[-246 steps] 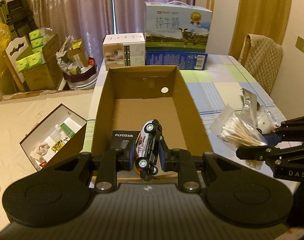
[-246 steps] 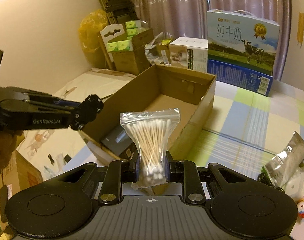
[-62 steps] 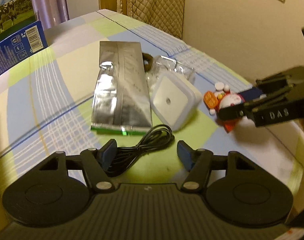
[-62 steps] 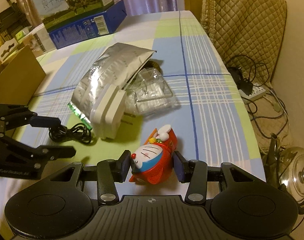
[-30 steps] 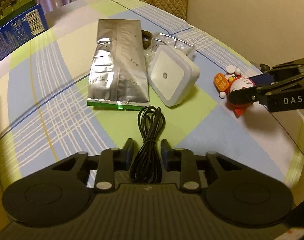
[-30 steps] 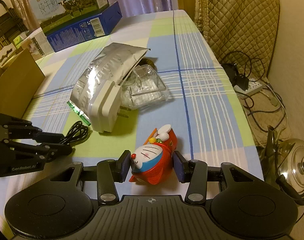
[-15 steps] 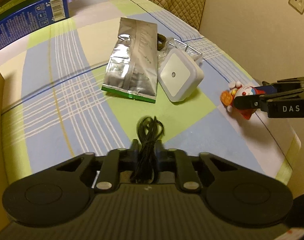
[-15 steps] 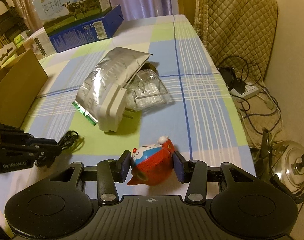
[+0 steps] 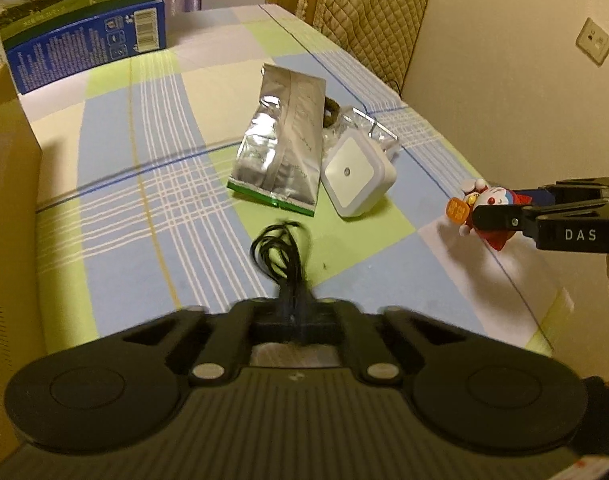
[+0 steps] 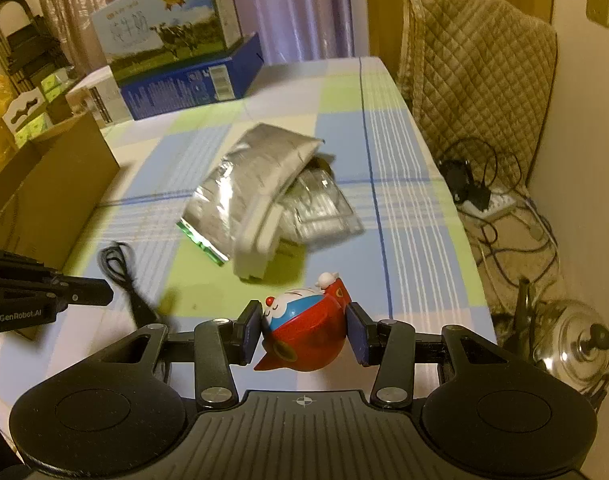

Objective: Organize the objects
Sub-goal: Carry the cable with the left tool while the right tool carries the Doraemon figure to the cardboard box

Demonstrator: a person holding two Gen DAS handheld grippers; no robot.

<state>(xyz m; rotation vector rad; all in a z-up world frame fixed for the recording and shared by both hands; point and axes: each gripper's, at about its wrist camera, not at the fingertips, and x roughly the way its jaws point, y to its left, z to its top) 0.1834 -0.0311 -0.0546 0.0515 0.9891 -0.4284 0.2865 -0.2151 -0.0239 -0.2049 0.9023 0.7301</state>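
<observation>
Left wrist view: left gripper (image 9: 292, 312) fingers now clamp the black cable (image 9: 282, 254), lifted off the table (image 9: 164, 216). Right gripper (image 10: 303, 334) pinches the toy figure (image 10: 304, 330), also raised. Both ready for the cardboard box (image 10: 44, 188).

**Warm, dim room light with motion smear**

Everything I see sits under a yellowish indoor glow, fairly dim. My left tool (image 9: 292, 316) is smeared at its tips, and the black cable (image 9: 282, 252) it pinches blurs into streaks. In my right view the foil bag (image 10: 244, 196) and white plug-in light (image 10: 260, 236) look soft, while the toy figure (image 10: 304, 332) stays sharp. The foil throws pale glare. Fisheye bending curves the bench (image 9: 152, 200) edges, and the corners go black.
</observation>
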